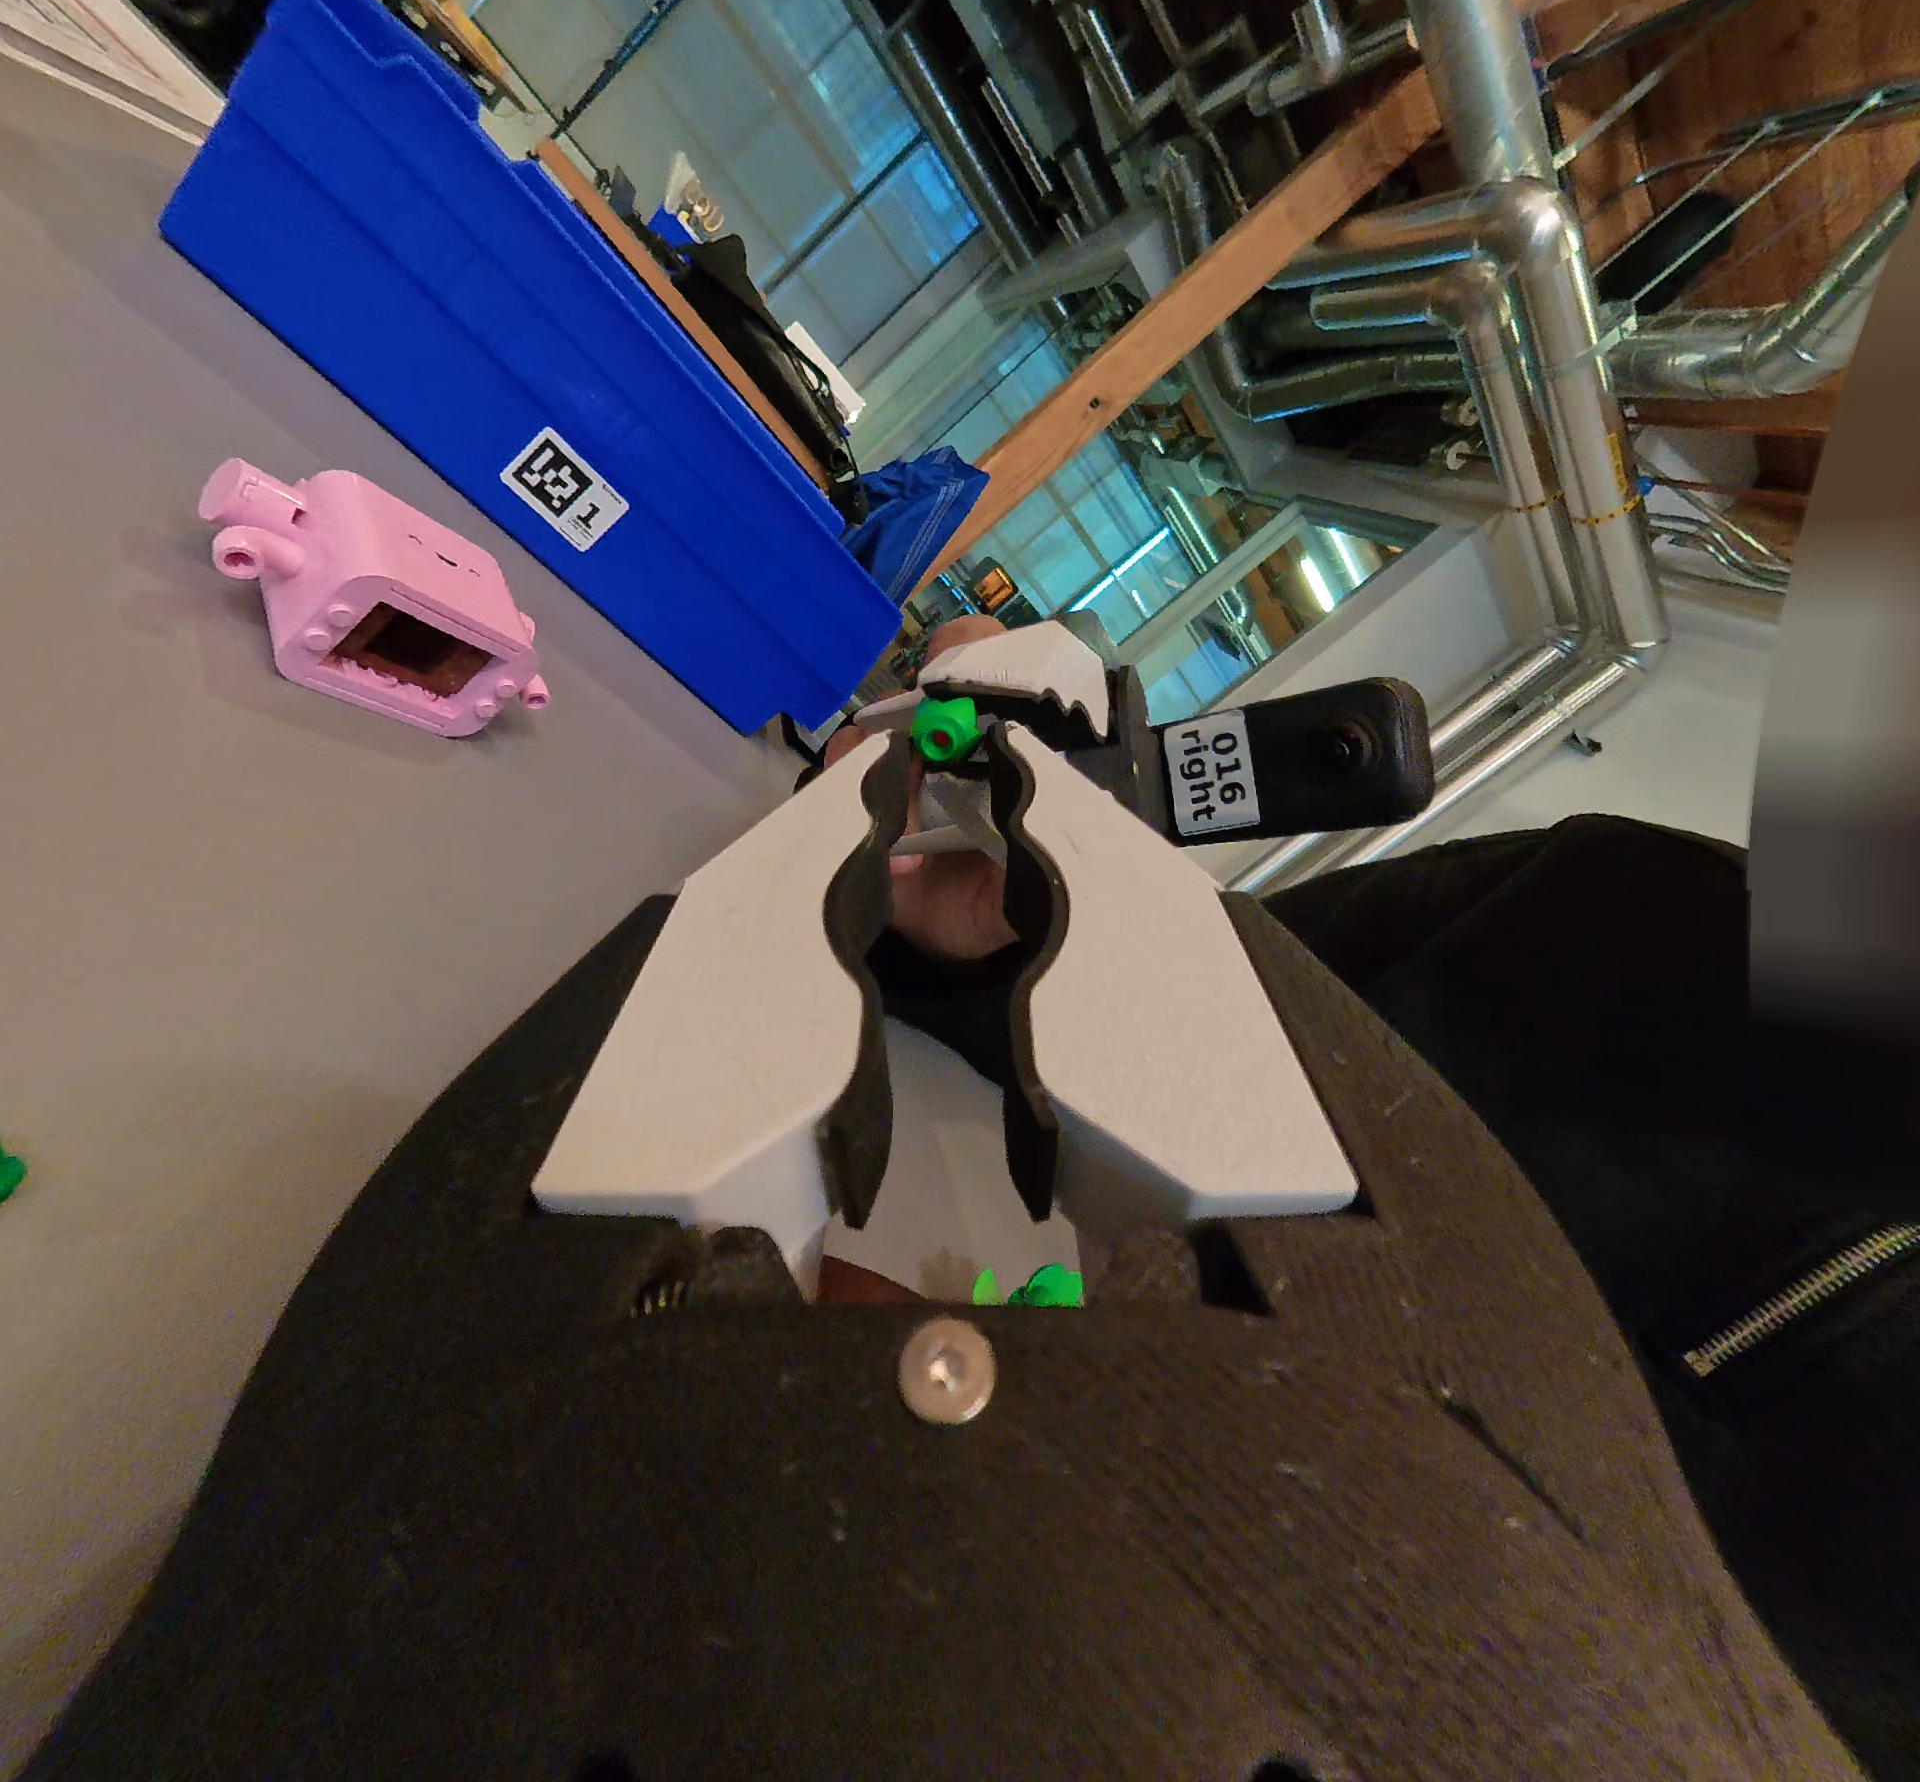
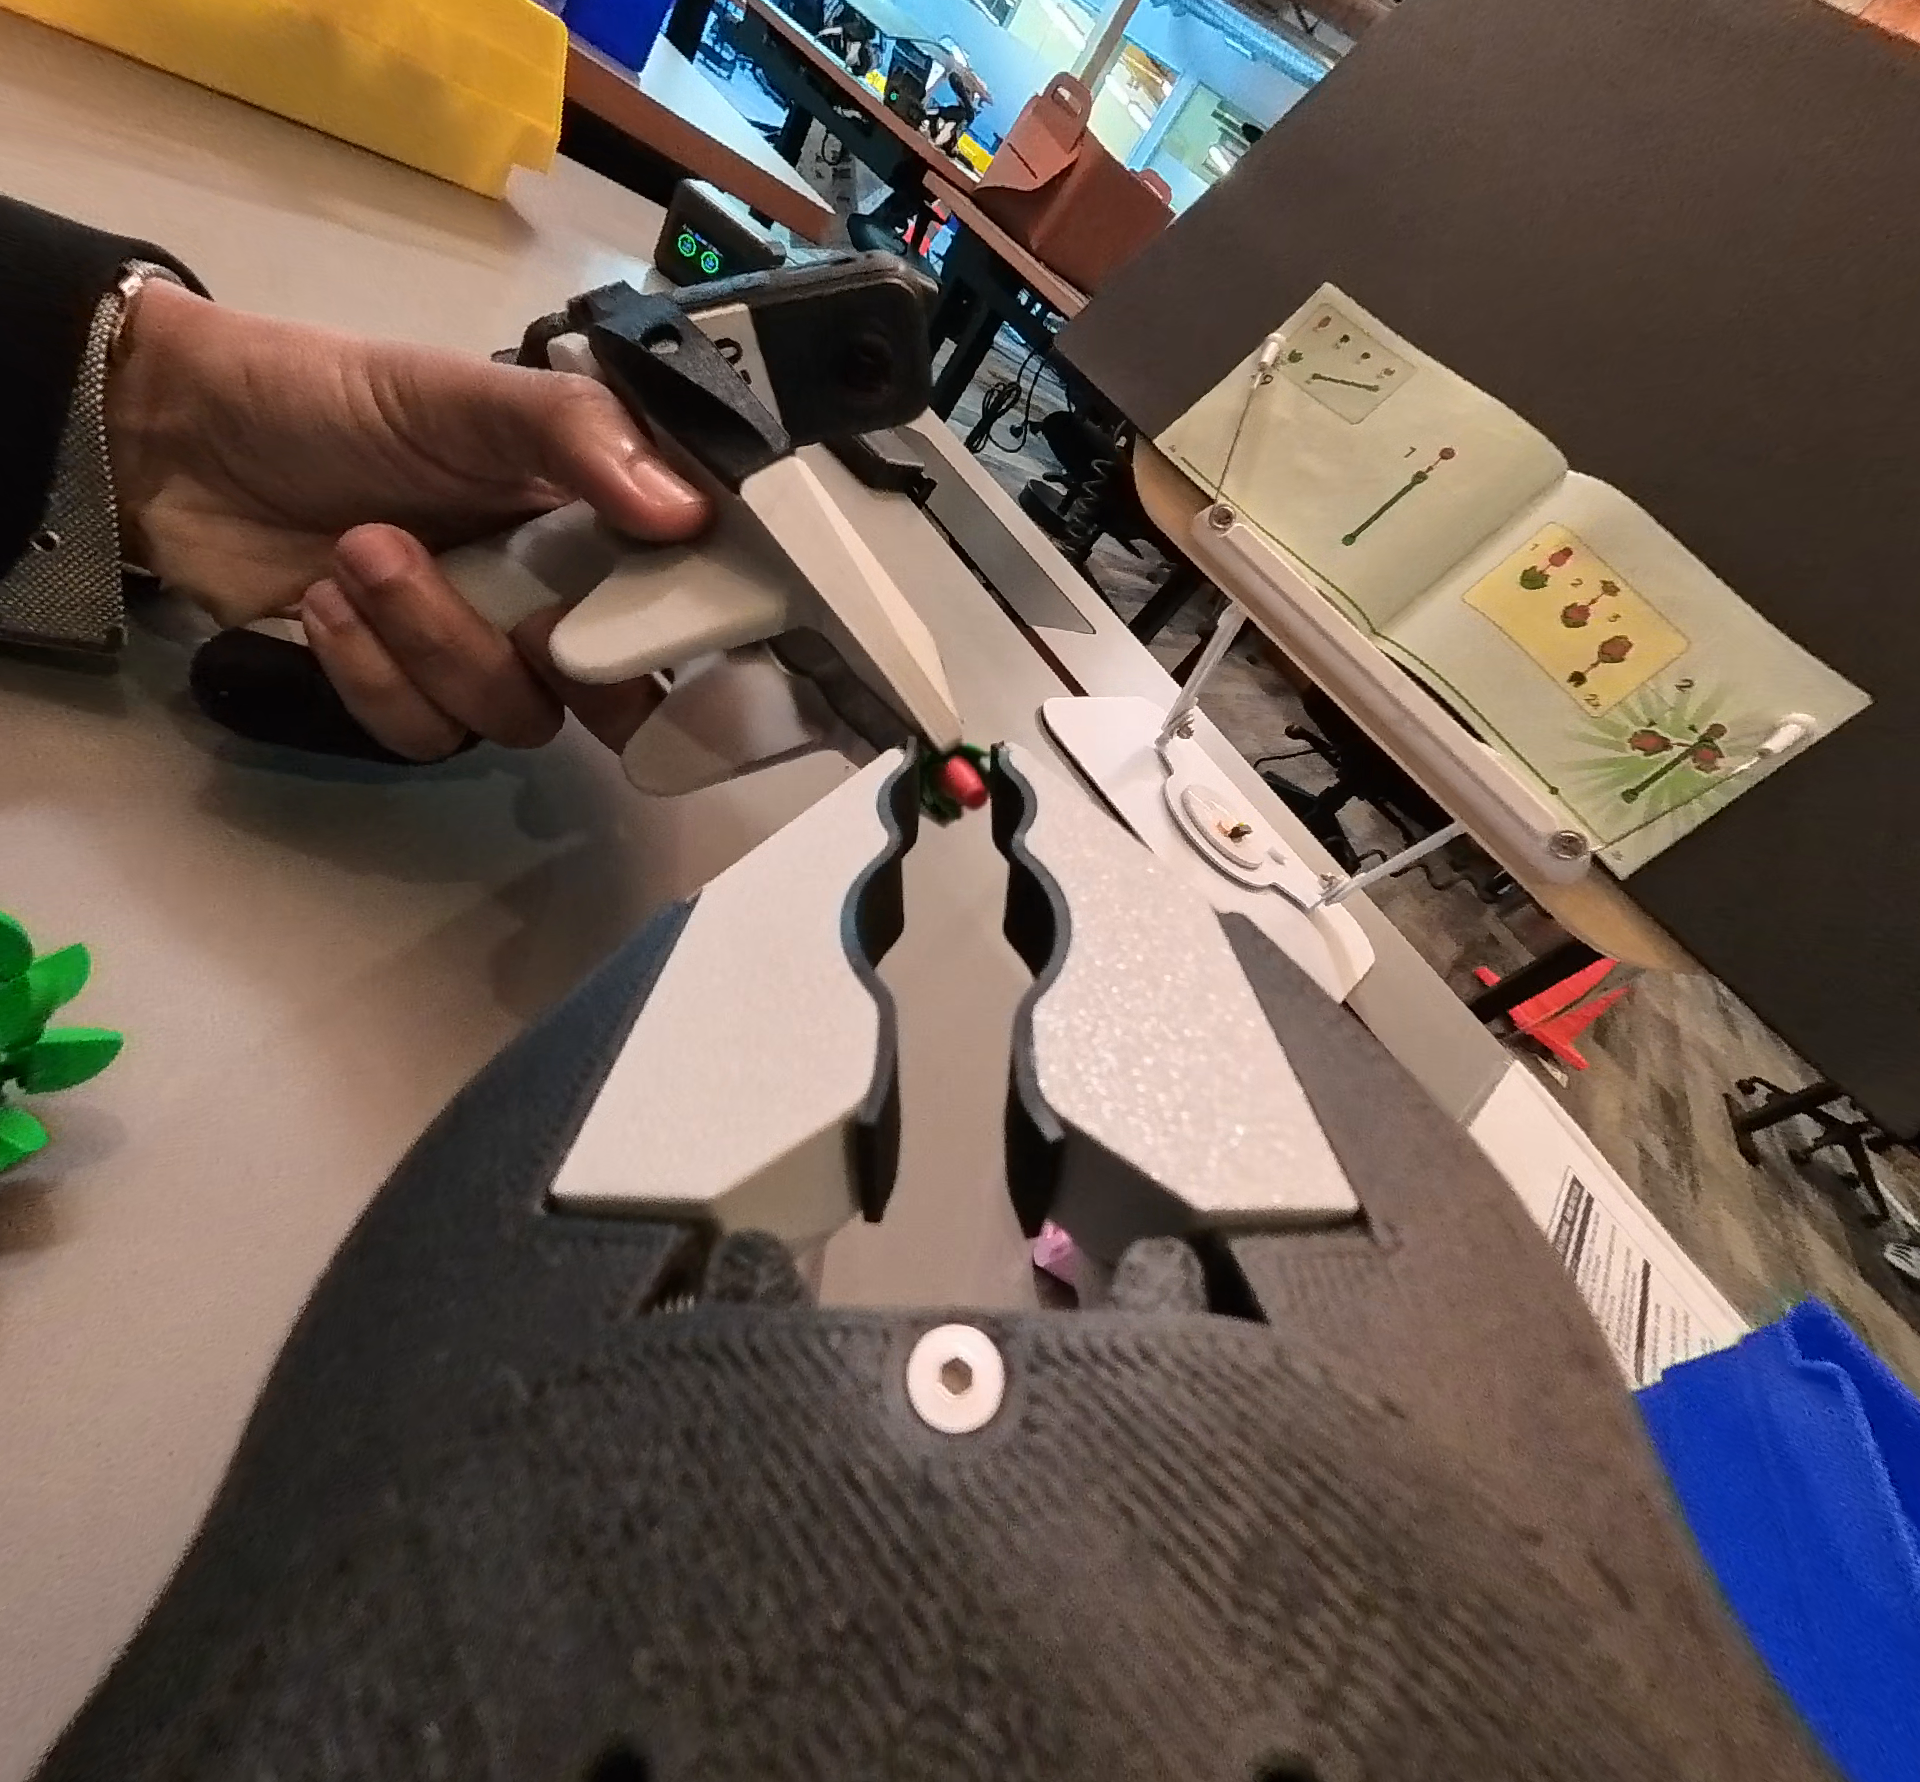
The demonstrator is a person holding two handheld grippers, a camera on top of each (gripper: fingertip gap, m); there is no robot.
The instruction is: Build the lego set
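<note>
We see a tiny lego piece (image 1: pixel 943 726) held up in the air between the two tools, above the grey table (image 1: pixel 208 901). From the left wrist view it is a bright green, petal-edged cup with a small red dot at its centre. From the right wrist view (image 2: pixel 956 780) it shows a red bud sitting in dark green leaves.

Our left gripper (image 1: pixel 940 745) has its jaws drawn narrow, the dark tips pressing on the green piece from both sides. Our right gripper (image 2: pixel 954 776) is likewise narrowed onto the same piece, its tips either side of the red bud. The two tools meet tip to tip, so both grip the one small assembly.

On the table, well apart from the grippers, a pink block-shaped lego build (image 1: pixel 374 600) lies on its side beside a blue bin (image 1: pixel 499 319). Green leafy pieces (image 2: pixel 42 1026) lie near the table edge. An open instruction booklet (image 2: pixel 1507 589) rests on a stand against a dark board (image 2: pixel 1610 226).
</note>
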